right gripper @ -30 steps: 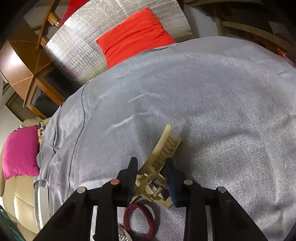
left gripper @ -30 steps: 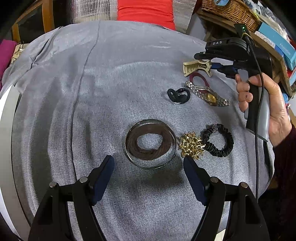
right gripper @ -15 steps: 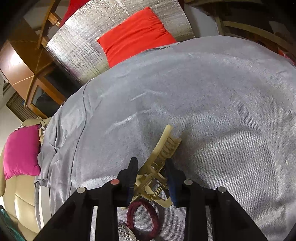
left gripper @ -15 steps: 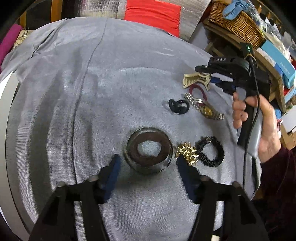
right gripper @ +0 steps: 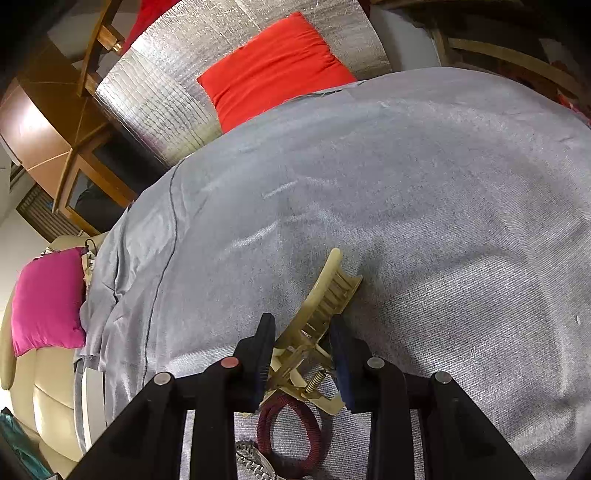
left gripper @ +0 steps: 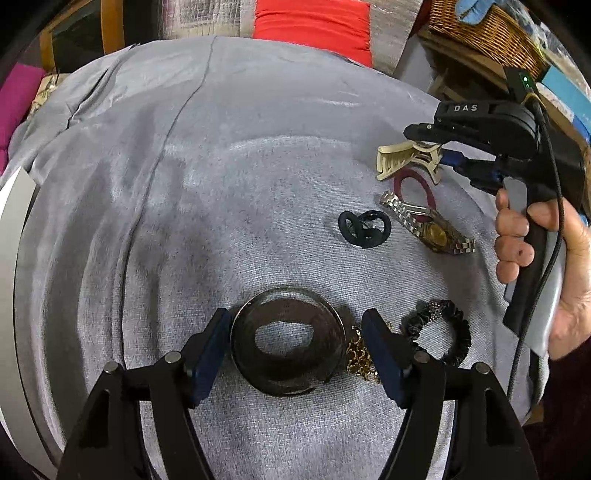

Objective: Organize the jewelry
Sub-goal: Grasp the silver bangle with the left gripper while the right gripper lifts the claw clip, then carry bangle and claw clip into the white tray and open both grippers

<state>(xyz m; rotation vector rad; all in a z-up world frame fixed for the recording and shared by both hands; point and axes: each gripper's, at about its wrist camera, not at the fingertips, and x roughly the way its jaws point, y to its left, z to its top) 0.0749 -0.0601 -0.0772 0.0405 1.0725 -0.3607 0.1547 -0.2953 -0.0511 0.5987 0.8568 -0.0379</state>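
My left gripper [left gripper: 293, 341] is open, its fingers on either side of a round glass dish [left gripper: 288, 343] that holds a brown hair tie. A gold brooch [left gripper: 360, 356] and a black scrunchie [left gripper: 441, 332] lie right of the dish. A black hair tie [left gripper: 364, 229], a metal watch [left gripper: 428, 223] and a maroon hair tie [left gripper: 413, 188] lie farther back. My right gripper [right gripper: 303, 354] is shut on a cream hair claw clip [right gripper: 317, 321], which rests on the grey cloth; it also shows in the left wrist view [left gripper: 406, 158].
The grey cloth [left gripper: 221, 166] covers a round table. A silver-backed chair with a red cushion [right gripper: 273, 66] stands behind it. A wicker basket [left gripper: 491, 29] and boxes sit on a shelf at the right. A pink cushion [right gripper: 44, 299] lies on a sofa at the left.
My left gripper has moved forward until its open fingers flank the glass dish. The right gripper stays shut on the claw clip, hardly moved.
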